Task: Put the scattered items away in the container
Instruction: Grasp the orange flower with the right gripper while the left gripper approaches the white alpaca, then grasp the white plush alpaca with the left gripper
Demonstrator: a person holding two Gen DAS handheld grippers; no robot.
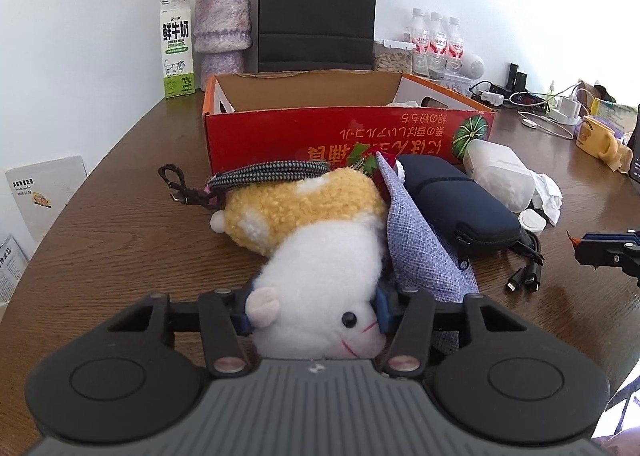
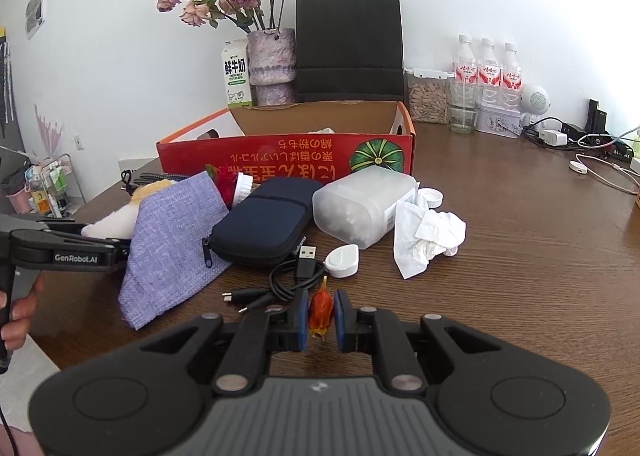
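Note:
My left gripper [image 1: 314, 310] is shut on a white and yellow plush toy [image 1: 316, 256], gripping its white head low over the table. My right gripper [image 2: 321, 316] is shut on a small dried orange flower bud [image 2: 321, 311]. The red cardboard box [image 1: 344, 132] stands open behind the scattered items; it also shows in the right wrist view [image 2: 288, 156]. A purple fabric pouch [image 2: 172, 232], a navy zip case [image 2: 260, 224], a black USB cable [image 2: 280, 284], a frosted plastic tub [image 2: 364, 204], crumpled tissue [image 2: 428, 236] and a white round lid [image 2: 342, 261] lie in front of it.
A braided cord [image 1: 264, 172] lies left of the plush. Behind the box stand a milk carton [image 1: 176, 48], a vase of dried roses [image 1: 222, 32], a black paper bag [image 1: 316, 12] and water bottles [image 2: 488, 76]. Chargers and cables [image 2: 592, 152] lie at the far right.

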